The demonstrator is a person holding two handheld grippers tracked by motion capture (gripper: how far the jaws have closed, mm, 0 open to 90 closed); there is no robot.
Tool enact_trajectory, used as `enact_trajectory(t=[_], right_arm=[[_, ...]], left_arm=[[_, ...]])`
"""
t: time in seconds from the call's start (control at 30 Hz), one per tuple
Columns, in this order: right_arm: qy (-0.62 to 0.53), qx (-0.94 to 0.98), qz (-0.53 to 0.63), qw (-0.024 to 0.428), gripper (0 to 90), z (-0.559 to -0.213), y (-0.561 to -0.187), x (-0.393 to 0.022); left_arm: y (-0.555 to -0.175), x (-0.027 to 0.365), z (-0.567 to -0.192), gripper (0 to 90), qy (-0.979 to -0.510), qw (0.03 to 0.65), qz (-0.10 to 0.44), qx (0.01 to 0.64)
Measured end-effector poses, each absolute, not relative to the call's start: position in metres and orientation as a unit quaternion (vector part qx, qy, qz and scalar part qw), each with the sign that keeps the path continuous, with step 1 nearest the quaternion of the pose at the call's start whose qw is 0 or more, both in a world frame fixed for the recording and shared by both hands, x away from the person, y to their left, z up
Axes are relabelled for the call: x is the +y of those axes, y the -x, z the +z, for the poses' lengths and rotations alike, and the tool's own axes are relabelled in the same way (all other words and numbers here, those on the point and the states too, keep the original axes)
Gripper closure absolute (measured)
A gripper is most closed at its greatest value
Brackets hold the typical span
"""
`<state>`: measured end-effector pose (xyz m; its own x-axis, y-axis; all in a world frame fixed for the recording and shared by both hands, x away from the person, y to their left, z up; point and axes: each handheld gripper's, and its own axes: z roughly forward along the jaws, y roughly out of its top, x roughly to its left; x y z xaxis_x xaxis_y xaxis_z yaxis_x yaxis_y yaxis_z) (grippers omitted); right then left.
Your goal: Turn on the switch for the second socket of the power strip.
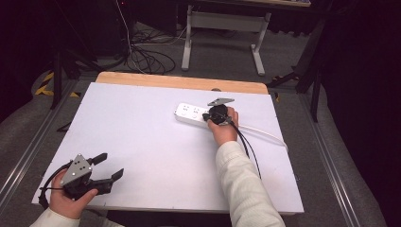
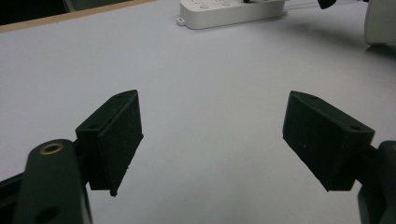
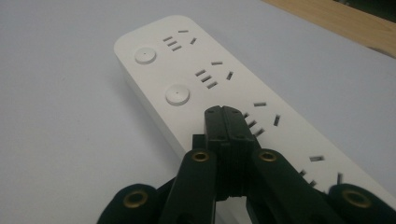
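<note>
Right gripper (image 1: 208,116) sits over the white power strip (image 1: 191,115), held from behind by the right hand (image 1: 224,126). In the right gripper view its two black jaws are pressed together with nothing between them, and the closed tip (image 3: 224,112) rests on or just above the strip's top face, beside the third group of socket slots; whether it actually touches cannot be told.

Power strip position: on the white table top (image 1: 151,146), in the far half and right of centre, near the wooden edge (image 1: 179,81). Its long axis runs across the table, slightly slanted, so the rounded free end points to the left and a little away from the person. The cable end (image 1: 265,134) points right, and the white cable trails from there toward the right edge of the table. The socket face points up; two round buttons (image 3: 144,55) lie along one long side, near the free end.

Left gripper (image 1: 108,167) is held in the left hand (image 1: 66,201) at the near left corner of the table, well apart from the strip. Its jaws stand wide apart and hold nothing; the pads (image 2: 119,135) face each other above bare table.
</note>
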<state>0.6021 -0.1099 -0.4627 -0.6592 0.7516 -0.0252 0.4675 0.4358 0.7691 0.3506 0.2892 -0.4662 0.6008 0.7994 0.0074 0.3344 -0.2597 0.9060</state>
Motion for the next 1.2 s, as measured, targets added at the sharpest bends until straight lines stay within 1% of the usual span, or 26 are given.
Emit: enact_trajectory(t=[0.37,0.6,0.93,1.2], right_arm=[[-0.369,0.826,0.382,0.188,90.0,-0.4636,-0.6014,-0.1095],[-0.367,0.827,0.376,0.202,90.0,-0.464,-0.6018,-0.1046],[-0.368,0.826,0.38,0.196,90.0,-0.4643,-0.6011,-0.1049],[-0.369,0.827,0.375,0.2,90.0,-0.464,-0.6,-0.1034]], left_arm=[[-0.3507,0.2893,-0.4662,20.2,-0.756,0.478,0.242,0.375],[-0.3508,0.2896,-0.4665,20.2,-0.756,0.478,0.241,0.377],[-0.3509,0.2892,-0.4669,20.2,-0.755,0.479,0.238,0.379],[-0.3513,0.2894,-0.467,20.2,-0.756,0.478,0.24,0.377]])
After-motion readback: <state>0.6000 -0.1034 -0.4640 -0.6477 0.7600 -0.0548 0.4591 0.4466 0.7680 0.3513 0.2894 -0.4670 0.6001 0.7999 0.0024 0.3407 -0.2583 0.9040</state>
